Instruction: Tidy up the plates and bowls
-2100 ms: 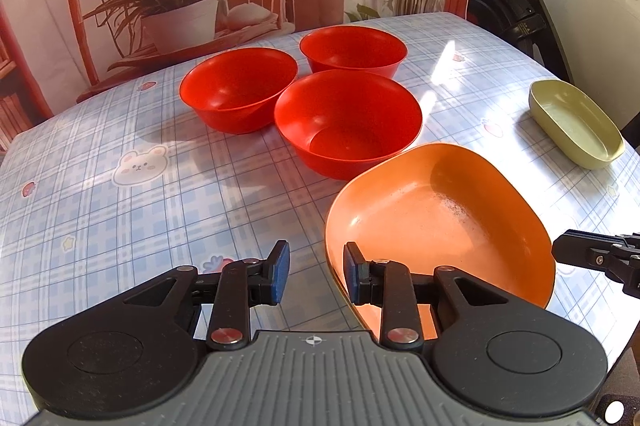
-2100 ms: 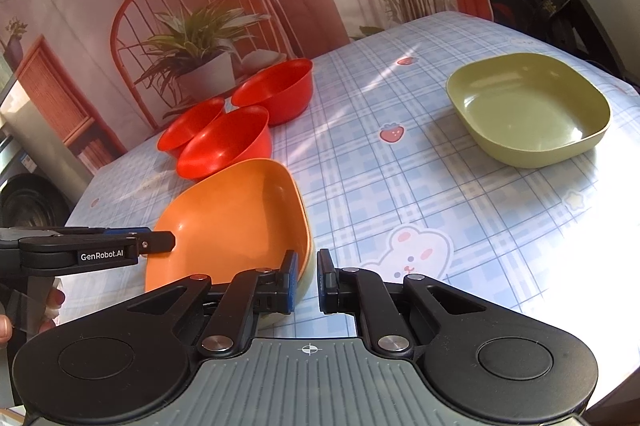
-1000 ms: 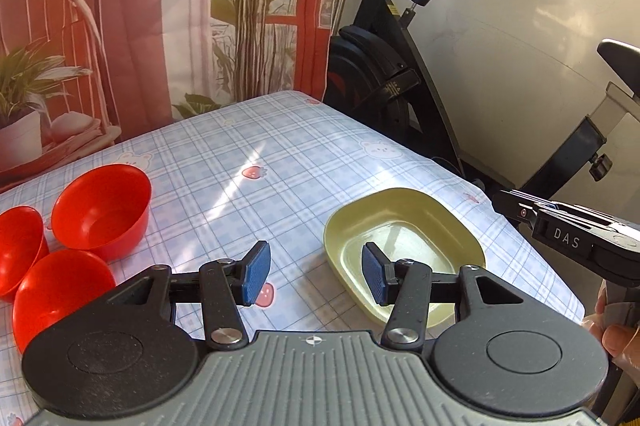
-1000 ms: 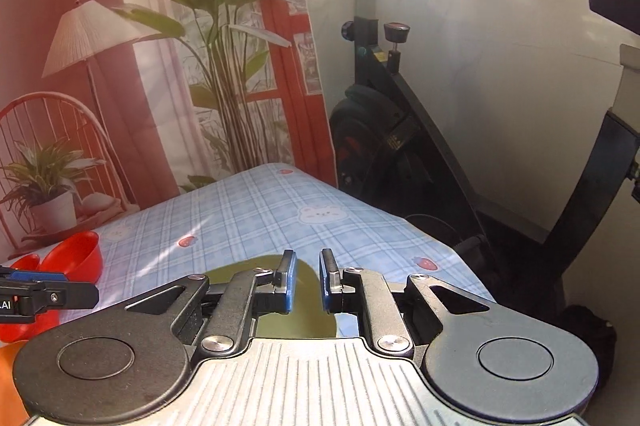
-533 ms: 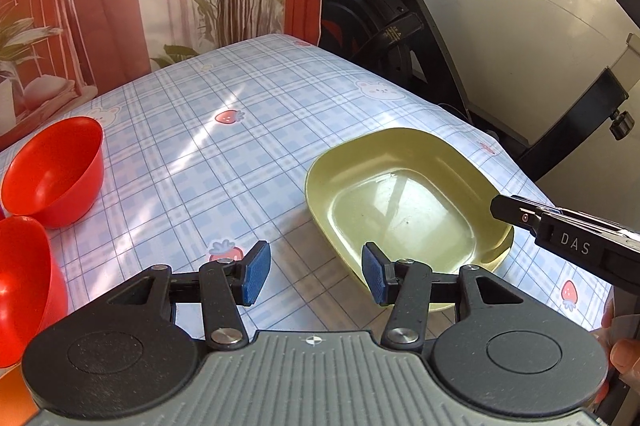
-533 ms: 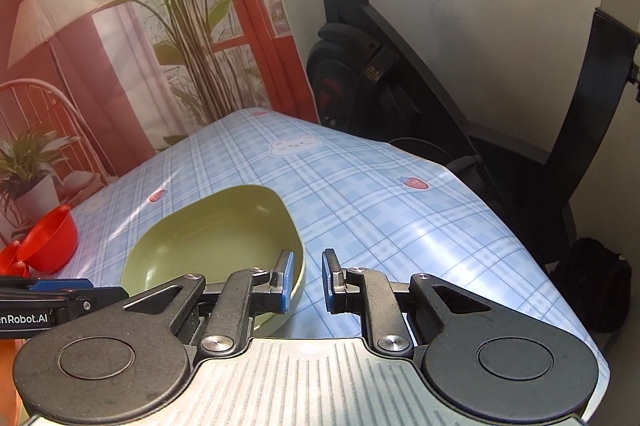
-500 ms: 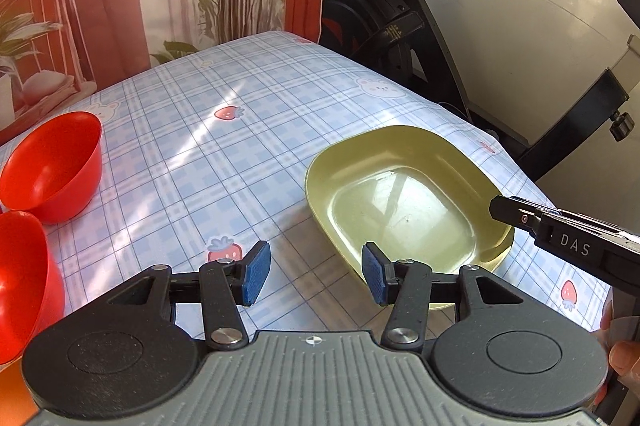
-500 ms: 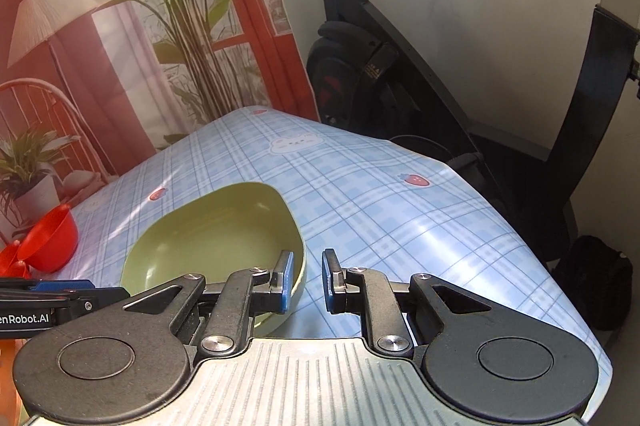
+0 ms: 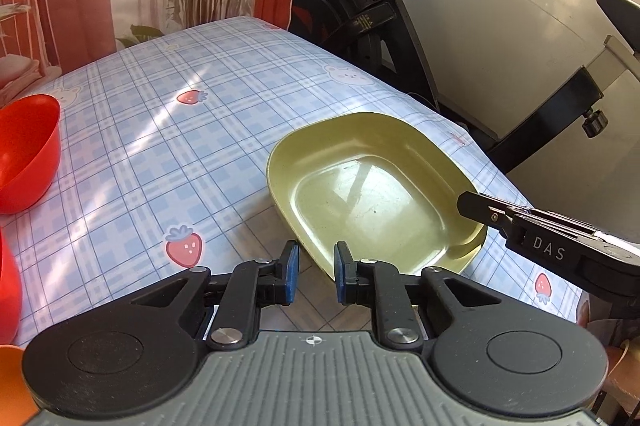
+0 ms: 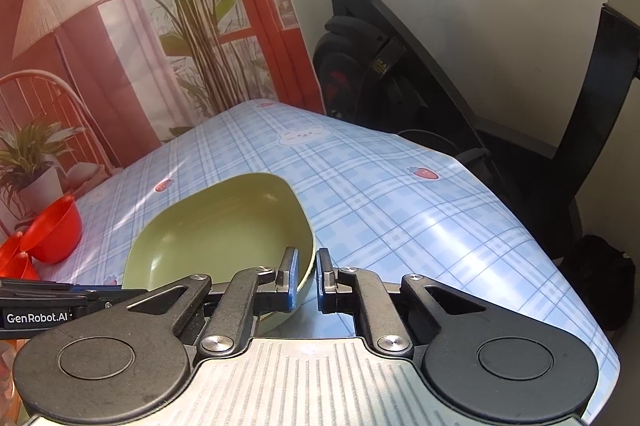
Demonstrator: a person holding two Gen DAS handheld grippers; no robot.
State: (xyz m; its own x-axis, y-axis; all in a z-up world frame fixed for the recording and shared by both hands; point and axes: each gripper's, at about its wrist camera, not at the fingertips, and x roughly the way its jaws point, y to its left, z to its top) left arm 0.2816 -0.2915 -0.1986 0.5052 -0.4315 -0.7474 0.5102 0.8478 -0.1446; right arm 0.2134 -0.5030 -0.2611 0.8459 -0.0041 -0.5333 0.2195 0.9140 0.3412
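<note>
Both tongs, left (image 9: pixel 314 272) and right (image 10: pixel 306 280), gape empty around the green plate's (image 9: pixel 372 194) rim, red bowl (image 9: pixel 26 154) well apart.

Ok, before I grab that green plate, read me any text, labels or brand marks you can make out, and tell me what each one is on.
"DAS": white letters on the side of the right gripper, seen in the left wrist view beside the green plate.
"GenRobot.AI": white print on the side of the left gripper, seen in the right wrist view.
Yellow sticker on the exercise bike: too small to read.
</note>
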